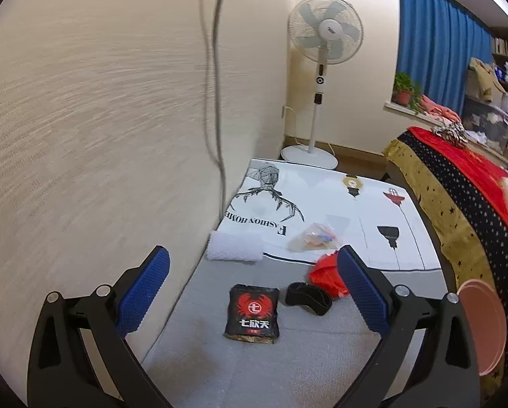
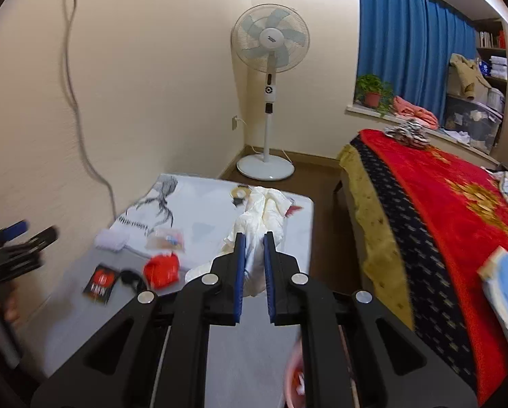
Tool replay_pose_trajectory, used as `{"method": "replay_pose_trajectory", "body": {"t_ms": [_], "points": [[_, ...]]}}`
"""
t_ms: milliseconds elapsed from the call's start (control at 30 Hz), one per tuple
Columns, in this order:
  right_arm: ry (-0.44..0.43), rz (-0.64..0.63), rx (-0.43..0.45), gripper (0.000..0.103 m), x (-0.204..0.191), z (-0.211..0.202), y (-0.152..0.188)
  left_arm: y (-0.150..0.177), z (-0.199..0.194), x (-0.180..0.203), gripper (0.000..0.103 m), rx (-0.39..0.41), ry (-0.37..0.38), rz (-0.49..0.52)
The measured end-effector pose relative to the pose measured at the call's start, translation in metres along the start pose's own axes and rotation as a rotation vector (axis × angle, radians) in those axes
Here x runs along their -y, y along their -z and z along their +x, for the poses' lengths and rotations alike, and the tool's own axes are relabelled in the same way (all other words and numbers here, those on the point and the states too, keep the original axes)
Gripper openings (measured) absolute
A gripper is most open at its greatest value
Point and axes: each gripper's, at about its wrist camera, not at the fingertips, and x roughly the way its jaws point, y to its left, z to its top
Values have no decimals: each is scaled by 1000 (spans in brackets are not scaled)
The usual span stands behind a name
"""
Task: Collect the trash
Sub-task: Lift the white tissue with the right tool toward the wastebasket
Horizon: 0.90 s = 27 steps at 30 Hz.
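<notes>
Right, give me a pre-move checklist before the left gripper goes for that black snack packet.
1. Left gripper open wide enough for the packet: ok, jaws spread far apart.
2. Black snack packet reachable: ok, it lies flat on the grey surface between the fingers' line of sight, nothing on top.
3. Neighbours apart from it: ok, the black strap-like item and red crumpled bag lie to its right, not touching.
4. Right gripper secure: ok, shut on the white crumpled bag.
5. Pink bin in reach: cannot tell, only its rim shows at the right edge.
6. Image sharpness: not ok, motion blur.
</notes>
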Motion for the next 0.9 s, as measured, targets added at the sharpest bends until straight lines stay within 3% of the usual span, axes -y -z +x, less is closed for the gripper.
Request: {"method": "replay_pose_trajectory", "body": {"t_ms": [133,267,400,567,733,900], "points": [[15,47,6,11,14,-34,26,4,1,15,96,3,57,-9],[13,78,-7,11,25,-33,44,11,13,35,96,47,102,-19],[8,69,-15,11,31,-25,49,32,37,61,94,95,77,32],[5,67,-43,11,43,-20,55,59,82,74,76,1,124,-6],[13,83,-75,11,53,-12,59,72,110,80,52,-60,165,65],[-2,97,-93,11,56,-7,60,73,133,72,46,-154,168,22]]}}
